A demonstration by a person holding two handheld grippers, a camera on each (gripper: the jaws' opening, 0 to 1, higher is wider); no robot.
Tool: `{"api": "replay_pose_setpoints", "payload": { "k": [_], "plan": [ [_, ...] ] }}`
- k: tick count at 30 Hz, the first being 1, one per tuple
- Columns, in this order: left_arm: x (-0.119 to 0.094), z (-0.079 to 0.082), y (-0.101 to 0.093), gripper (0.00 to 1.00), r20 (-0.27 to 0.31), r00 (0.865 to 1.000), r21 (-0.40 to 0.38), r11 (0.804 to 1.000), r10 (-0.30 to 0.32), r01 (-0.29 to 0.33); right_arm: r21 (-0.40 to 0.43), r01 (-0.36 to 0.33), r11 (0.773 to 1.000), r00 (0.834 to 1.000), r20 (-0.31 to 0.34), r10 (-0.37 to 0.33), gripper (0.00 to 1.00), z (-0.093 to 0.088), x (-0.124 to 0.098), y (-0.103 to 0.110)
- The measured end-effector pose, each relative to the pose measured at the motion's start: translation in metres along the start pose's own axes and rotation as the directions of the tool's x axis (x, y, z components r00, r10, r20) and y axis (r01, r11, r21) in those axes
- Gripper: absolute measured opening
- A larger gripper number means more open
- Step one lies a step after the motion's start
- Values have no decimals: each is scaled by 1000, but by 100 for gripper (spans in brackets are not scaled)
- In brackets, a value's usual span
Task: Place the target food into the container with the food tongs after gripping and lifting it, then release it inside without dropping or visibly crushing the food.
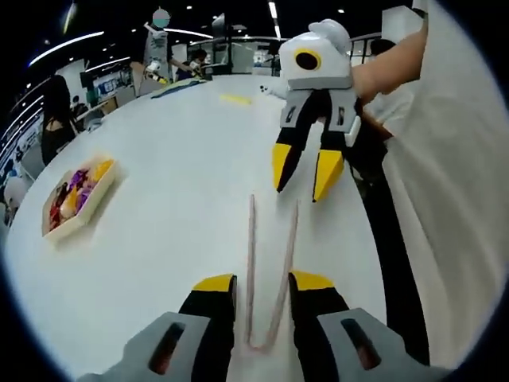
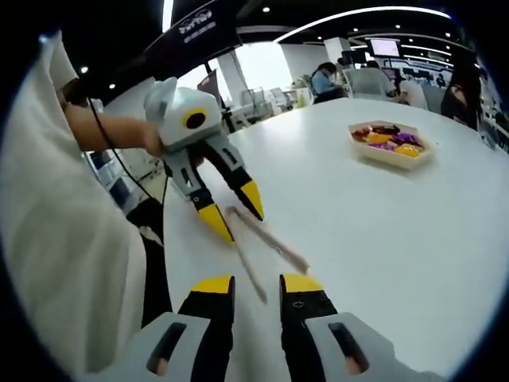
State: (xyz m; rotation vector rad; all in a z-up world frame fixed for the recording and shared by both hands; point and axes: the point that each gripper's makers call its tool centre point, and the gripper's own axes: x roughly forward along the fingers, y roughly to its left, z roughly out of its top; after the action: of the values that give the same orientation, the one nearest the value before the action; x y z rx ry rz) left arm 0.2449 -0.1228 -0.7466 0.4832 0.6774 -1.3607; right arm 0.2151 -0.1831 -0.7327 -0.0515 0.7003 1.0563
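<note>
tongs [image 1: 270,278] on table [image 1: 175,159] — grippers apart

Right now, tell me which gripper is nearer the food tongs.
Left. The left gripper has its jaws on either side of the food tongs' closed end on the table. The right gripper hovers open just beyond the tongs' tips.

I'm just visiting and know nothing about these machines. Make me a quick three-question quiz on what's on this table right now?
1. True or false: the tongs lie flat on the white table.
2. What holds the colourful food? A) a tray B) a bowl C) a bag
3. Fill in: the left gripper has its jaws ____ and grips nothing, like the right gripper.

Key: 1 true; 2 A; 3 open.
</note>
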Motion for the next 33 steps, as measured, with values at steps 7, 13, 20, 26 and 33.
{"api": "replay_pose_setpoints", "payload": {
  "k": [7, 13, 20, 26, 33],
  "plan": [
    [-13, 0, 7, 45, 53, 996, -68, 995, 76, -73, 50, 36, 998, 999, 30, -38, 22, 5, -3, 1],
    [-33, 8, 15, 49, 173, 972, -211, 970, 160, -122, 79, 70, 994, 996, 54, -74, 22, 9, -5, -3],
    [-59, 19, 32, 60, 295, 915, -345, 923, 277, -168, 108, 114, 988, 988, 89, -124, 28, 20, -10, -7],
    [-91, 20, 46, 67, 368, 856, -433, 882, 364, -189, 184, 169, 968, 963, 178, -202, 38, 42, -22, -14],
    [-143, 13, 63, 74, 441, 765, -506, 834, 470, -220, 240, 218, 946, 910, 302, -286, 58, 70, -49, -17]
  ]
}}
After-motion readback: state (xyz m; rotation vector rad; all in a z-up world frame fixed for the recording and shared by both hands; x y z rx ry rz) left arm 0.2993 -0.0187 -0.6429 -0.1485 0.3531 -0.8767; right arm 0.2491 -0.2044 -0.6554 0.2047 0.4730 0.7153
